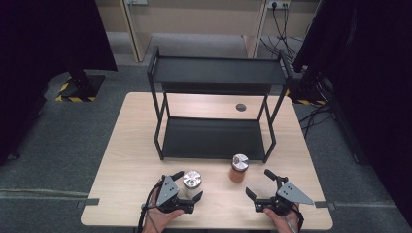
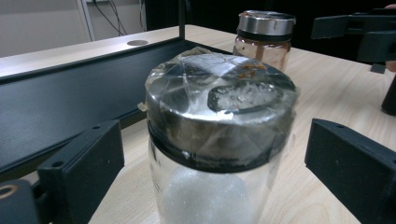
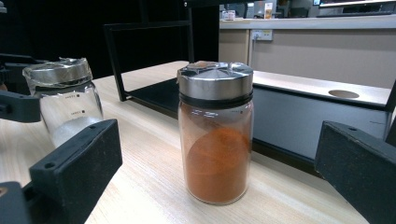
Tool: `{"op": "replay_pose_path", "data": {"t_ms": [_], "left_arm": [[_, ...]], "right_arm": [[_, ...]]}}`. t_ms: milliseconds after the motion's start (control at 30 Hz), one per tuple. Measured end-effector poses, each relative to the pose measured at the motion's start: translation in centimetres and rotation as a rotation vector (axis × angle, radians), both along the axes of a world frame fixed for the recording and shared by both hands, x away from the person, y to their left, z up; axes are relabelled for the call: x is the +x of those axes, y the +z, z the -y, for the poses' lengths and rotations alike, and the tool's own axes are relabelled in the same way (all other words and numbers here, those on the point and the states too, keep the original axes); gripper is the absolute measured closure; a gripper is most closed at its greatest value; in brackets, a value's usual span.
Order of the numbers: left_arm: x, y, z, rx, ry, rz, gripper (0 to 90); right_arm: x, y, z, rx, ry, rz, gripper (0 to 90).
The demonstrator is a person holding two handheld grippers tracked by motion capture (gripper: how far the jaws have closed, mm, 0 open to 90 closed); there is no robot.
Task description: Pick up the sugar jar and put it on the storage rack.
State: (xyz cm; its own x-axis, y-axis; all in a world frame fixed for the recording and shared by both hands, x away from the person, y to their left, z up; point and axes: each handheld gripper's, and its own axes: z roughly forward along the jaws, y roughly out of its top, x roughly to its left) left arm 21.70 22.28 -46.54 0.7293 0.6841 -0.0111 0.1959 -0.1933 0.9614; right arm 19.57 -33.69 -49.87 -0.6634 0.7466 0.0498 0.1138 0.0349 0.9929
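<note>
A glass jar of white grains (image 1: 192,178) with a taped metal lid stands near the table's front edge. My left gripper (image 1: 188,185) is open around it, one jaw on each side. In the left gripper view the jar (image 2: 219,140) stands between the jaws (image 2: 215,154) with a narrow gap on both sides. A jar of orange powder (image 1: 239,168) with a metal lid stands upright to the right. My right gripper (image 1: 259,182) is open just short of it. In the right gripper view that jar (image 3: 215,140) stands ahead, centred between the wide jaws (image 3: 219,154).
A black two-tier metal rack (image 1: 214,73) stands on the middle of the wooden table (image 1: 131,145), its lower shelf (image 1: 214,138) just behind both jars. A round cable hole (image 1: 241,107) lies behind the rack. Dark curtains hang at both sides.
</note>
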Motion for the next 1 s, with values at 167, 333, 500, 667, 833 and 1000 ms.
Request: {"op": "replay_pose_path", "data": {"t_ms": [167,333,500,667,833,1000], "left_arm": [[0.28,0.26,0.39,0.011,0.002,0.001,11.8],[0.37,0.31,0.63,0.034,0.003,-0.009,17.3],[0.57,0.19,0.68,0.042,0.003,-0.022,28.0],[0.49,0.04,0.66,0.035,0.007,-0.017,30.9],[0.43,-0.08,0.62,0.028,0.006,-0.015,31.1],[0.48,0.37,0.47,0.022,-0.006,-0.010,31.1]], "right_arm": [[0.04,0.01,-0.03,-0.001,0.003,-0.001,1.1],[0.01,0.01,-0.01,0.001,0.002,-0.001,1.1],[0.04,0.00,-0.02,0.001,0.005,-0.001,1.1],[0.07,0.02,0.02,-0.002,0.003,0.000,1.1],[0.08,0.02,0.02,-0.001,0.004,0.000,1.1],[0.08,0.00,0.06,0.002,0.004,-0.001,1.1]]}}
